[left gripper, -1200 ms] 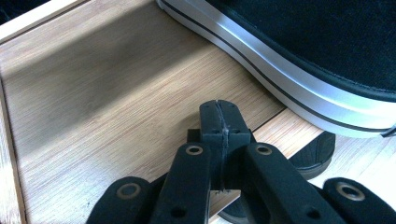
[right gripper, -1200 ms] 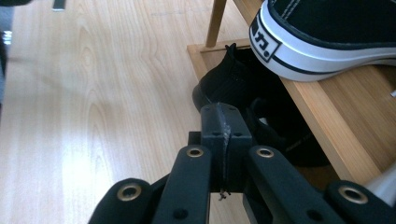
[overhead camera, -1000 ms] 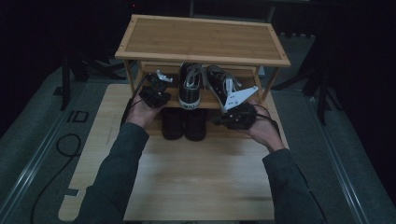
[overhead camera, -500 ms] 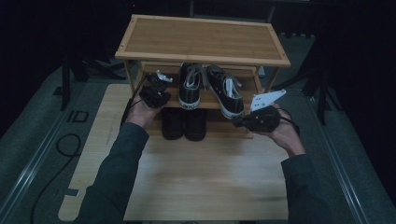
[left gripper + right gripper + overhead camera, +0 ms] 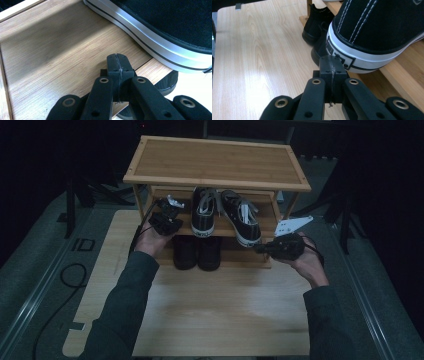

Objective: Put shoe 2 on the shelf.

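Note:
Two black canvas sneakers with white soles stand on the middle shelf of a bamboo shoe rack [image 5: 215, 160], the left sneaker [image 5: 203, 212] straight, the right sneaker [image 5: 241, 217] angled with its heel jutting over the shelf's front edge. My left gripper [image 5: 172, 204] rests shut over the shelf's left end [image 5: 55, 55], beside the left sneaker's sole [image 5: 150, 37]. My right gripper [image 5: 259, 249] is shut with nothing between its jaws, its tip [image 5: 332, 63] just at the right sneaker's heel [image 5: 352, 50].
Under the shelf two black ankle boots [image 5: 197, 252] stand on the wooden board [image 5: 215, 305]; they show behind the heel [image 5: 317, 22] in the right gripper view. Grey floor and a cable [image 5: 65, 275] lie left of the board.
My right hand has swung out to the right and toward the rack's front, ending low beside the right sneaker's heel. The left hand has stayed put.

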Demonstrator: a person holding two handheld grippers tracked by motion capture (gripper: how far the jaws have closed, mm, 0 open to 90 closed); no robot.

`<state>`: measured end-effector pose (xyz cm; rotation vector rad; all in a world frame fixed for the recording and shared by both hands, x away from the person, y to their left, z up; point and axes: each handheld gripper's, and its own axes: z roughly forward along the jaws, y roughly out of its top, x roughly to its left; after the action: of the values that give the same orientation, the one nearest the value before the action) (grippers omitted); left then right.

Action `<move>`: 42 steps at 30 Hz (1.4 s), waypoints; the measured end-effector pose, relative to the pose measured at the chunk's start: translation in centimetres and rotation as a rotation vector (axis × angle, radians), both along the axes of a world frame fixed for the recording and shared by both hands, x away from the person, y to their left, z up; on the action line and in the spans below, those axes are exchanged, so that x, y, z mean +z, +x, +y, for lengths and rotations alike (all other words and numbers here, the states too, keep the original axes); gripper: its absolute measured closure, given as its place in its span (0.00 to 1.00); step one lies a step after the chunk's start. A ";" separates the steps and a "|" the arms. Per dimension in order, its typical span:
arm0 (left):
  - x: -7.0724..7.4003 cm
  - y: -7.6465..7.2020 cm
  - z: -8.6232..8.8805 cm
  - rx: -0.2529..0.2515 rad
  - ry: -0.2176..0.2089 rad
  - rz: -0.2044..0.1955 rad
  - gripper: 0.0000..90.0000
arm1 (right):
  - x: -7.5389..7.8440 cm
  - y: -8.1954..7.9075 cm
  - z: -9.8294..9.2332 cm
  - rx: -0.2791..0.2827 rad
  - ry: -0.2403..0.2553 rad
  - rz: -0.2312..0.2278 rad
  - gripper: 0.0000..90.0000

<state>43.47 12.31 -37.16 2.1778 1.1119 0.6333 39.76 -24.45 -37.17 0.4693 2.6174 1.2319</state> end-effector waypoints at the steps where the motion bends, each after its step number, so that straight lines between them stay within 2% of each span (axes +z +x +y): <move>1: 0.0 0.0 0.0 0.000 0.003 0.001 1.00 | 0.0 0.0 0.1 0.001 -0.002 0.002 1.00; 13: 0.0 0.0 0.0 -0.001 0.000 0.000 1.00 | 0.6 0.4 1.5 0.002 0.063 -0.013 1.00; 18: 0.0 0.0 0.0 -0.004 -0.001 0.002 1.00 | 0.1 0.4 2.3 0.013 0.046 -0.009 1.00; 21: 0.0 0.0 0.0 -0.005 -0.001 0.002 1.00 | -0.4 0.6 3.7 0.034 0.066 -0.006 1.00; 25: 0.0 0.0 0.1 -0.006 -0.004 0.002 1.00 | -0.2 0.8 4.8 0.033 0.066 -0.015 1.00; 32: 0.1 0.0 0.0 -0.004 0.003 0.009 1.00 | -0.5 1.3 5.5 0.014 0.059 -0.014 1.00; 33: 0.1 0.0 0.0 -0.005 0.001 0.008 1.00 | -0.7 1.5 5.7 0.021 0.084 -0.006 1.00; 34: 0.0 0.0 0.0 -0.005 -0.001 0.007 1.00 | -0.7 1.5 5.8 0.017 0.084 -0.013 1.00; 42: 0.0 0.1 0.1 -0.008 -0.008 0.009 1.00 | -0.8 1.9 6.6 0.015 0.073 -0.001 1.00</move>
<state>43.52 12.45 -37.13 2.1794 1.1076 0.6152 41.66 -17.81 -37.93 0.4620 2.5863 1.3363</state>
